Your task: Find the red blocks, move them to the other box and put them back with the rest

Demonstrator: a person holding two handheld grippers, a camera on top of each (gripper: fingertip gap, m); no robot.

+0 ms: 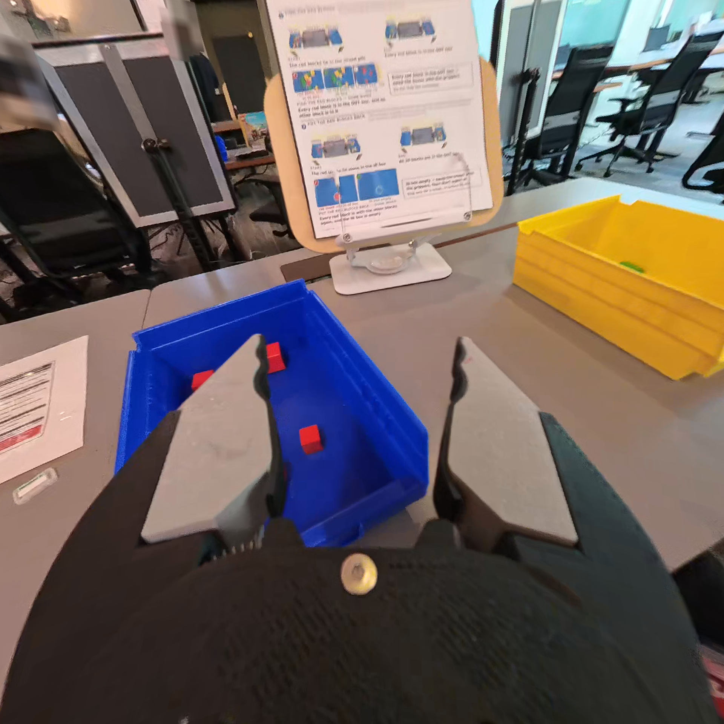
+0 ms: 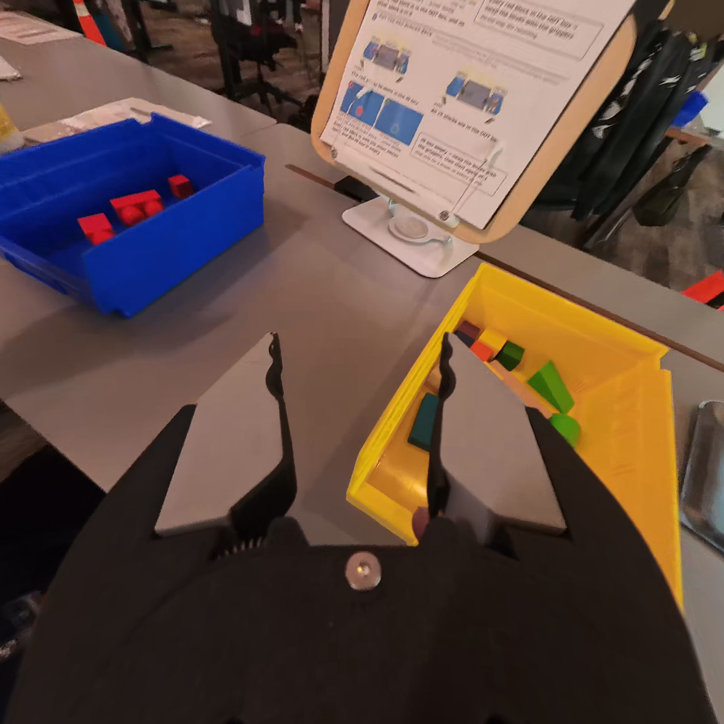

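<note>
Both claws gape empty: the left gripper (image 1: 358, 352) over the blue bin (image 1: 364, 395) centre-frame holding the red blocks (image 1: 310, 438), the right gripper (image 2: 358, 348) straddling the yellow bin (image 2: 407, 423) wall, which I reckon it could snag.

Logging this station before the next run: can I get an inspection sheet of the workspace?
Surface: grey table, bare between the boxes.
Job's things: blue box holds red blocks; yellow box holds other-coloured blocks.
Clutter: instruction sheet on a stand; paper sheet left of the blue box.
Grippers: left tool and right tool open, nothing between the fingers.
Cables: nothing seen.
Surroundings: office chairs, partitions.
</note>
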